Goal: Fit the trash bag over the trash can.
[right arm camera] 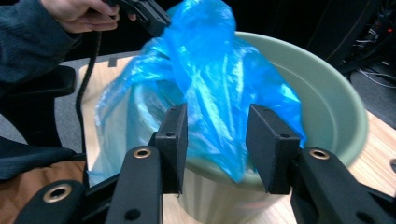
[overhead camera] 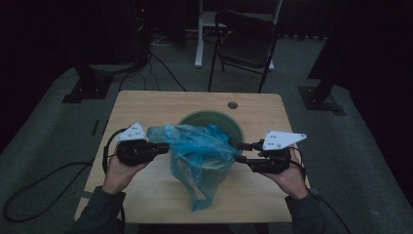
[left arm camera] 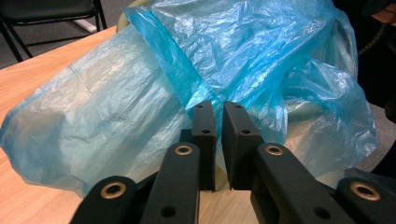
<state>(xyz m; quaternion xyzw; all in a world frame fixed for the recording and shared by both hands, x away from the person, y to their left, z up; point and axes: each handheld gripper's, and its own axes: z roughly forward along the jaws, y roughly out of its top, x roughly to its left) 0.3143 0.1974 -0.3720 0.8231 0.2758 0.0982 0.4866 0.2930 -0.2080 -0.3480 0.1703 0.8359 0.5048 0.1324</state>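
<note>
A pale green bin (overhead camera: 233, 121) stands in the middle of the wooden table (overhead camera: 146, 107), and a crumpled blue plastic bag (overhead camera: 199, 148) is draped over its near and left side. My left gripper (overhead camera: 165, 146) points right at the bag's left edge. In the left gripper view its jaws (left arm camera: 219, 119) stand a narrow gap apart, with the bag (left arm camera: 140, 93) just beyond them and nothing pinched. My right gripper (overhead camera: 242, 152) points left at the bin's right rim, with its jaws (right arm camera: 217, 126) wide open. A fold of the bag (right arm camera: 210, 88) hangs over the rim (right arm camera: 327, 102) between and behind the pads, unpressed.
A round cable hole (overhead camera: 233, 105) lies behind the bin. A black folding chair (overhead camera: 246, 44) stands beyond the table's far edge. Cables (overhead camera: 29, 195) trail over the floor at left, and dark stand bases (overhead camera: 83, 90) sit at both far corners.
</note>
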